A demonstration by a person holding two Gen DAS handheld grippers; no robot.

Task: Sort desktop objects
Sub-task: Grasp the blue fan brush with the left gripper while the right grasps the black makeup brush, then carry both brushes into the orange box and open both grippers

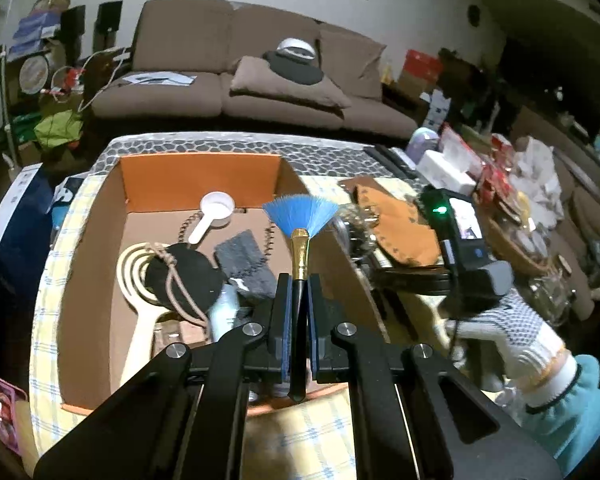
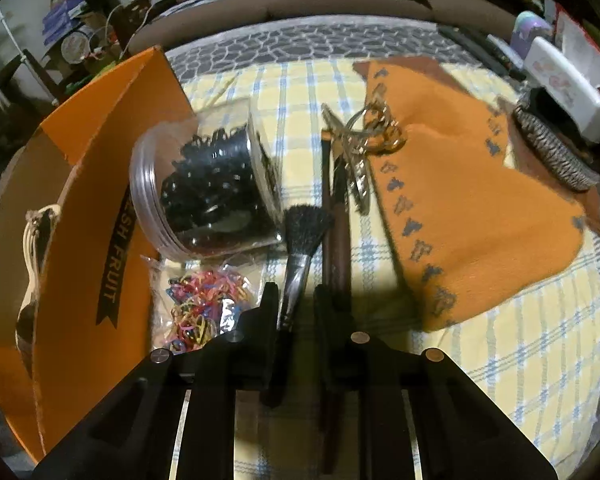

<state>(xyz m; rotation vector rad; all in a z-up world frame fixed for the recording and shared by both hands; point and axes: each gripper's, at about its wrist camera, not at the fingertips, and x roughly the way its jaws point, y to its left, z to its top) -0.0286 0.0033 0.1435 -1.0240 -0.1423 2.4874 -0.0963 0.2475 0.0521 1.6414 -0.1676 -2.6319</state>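
Observation:
My left gripper [image 1: 299,280] is shut on the black handle of a blue fan brush [image 1: 300,210] with a gold ferrule. It holds the brush above the open cardboard box [image 1: 200,172]. Inside the box lie a white scoop [image 1: 212,212], a cream spiral paddle [image 1: 140,300], a black disc [image 1: 184,276] with a cord, and a grey cloth [image 1: 244,264]. My right gripper [image 2: 296,292] points down at the checked cloth. Its jaws stand narrow around the handle of a black powder brush [image 2: 306,224]. Two brown sticks [image 2: 340,232] lie under its right finger.
A clear jar of black hair ties [image 2: 208,184] lies tipped against the orange box wall [image 2: 100,152]. A bag of coloured elastic bands [image 2: 204,304] lies below it. A gold key ring [image 2: 364,136], an orange cloth [image 2: 480,208] and a woven ring [image 2: 552,152] lie to the right. A gloved hand [image 1: 512,332] shows there.

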